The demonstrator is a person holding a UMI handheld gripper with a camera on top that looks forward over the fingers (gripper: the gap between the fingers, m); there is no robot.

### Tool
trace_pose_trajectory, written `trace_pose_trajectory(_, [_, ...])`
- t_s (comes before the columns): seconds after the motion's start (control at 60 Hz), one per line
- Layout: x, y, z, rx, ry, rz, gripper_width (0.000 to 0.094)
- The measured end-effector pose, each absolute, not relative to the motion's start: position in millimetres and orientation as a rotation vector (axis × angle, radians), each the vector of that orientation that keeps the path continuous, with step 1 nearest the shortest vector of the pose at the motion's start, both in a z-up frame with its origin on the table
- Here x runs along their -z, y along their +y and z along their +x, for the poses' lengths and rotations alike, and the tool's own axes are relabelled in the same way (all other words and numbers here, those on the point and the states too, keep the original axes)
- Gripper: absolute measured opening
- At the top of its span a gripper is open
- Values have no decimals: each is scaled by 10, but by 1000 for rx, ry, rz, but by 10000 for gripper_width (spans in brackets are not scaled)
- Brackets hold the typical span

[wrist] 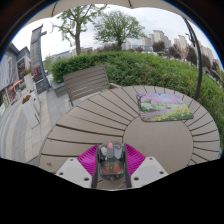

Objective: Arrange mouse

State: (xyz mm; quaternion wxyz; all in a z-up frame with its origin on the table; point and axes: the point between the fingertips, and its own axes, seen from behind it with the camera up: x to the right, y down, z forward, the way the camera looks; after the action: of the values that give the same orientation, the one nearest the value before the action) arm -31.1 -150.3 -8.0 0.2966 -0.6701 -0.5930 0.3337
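My gripper is shut on a dark translucent computer mouse. The mouse sits between the two magenta pads, its buttons pointing forward, and it is held above the near edge of a round slatted wooden table. A rectangular mouse pad with a printed picture lies on the table's far right part, well beyond the fingers and to their right.
A slatted bench stands behind the table on the left. A green hedge runs behind the table, with trees and buildings beyond. Paved ground lies to the left.
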Motion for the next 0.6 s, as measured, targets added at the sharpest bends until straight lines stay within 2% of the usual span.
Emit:
trace_pose_trajectory(0.083, [-292, -1349, -497, -920, -1552, -1811, 375])
trace_pose_trajectory(0.217, [-1088, -815, -1088, -966, -1481, -1786, 374])
trace_pose_trajectory(0.333, [-1372, -70, -1675, -918, -1400, -1764, 375])
trace_pose_trajectory(0.433, [-1089, 524, -2066, -839, -1383, -1802, 373])
trace_pose_trajectory(0.6, [-149, 1064, -2356, -683, -1513, -1835, 373])
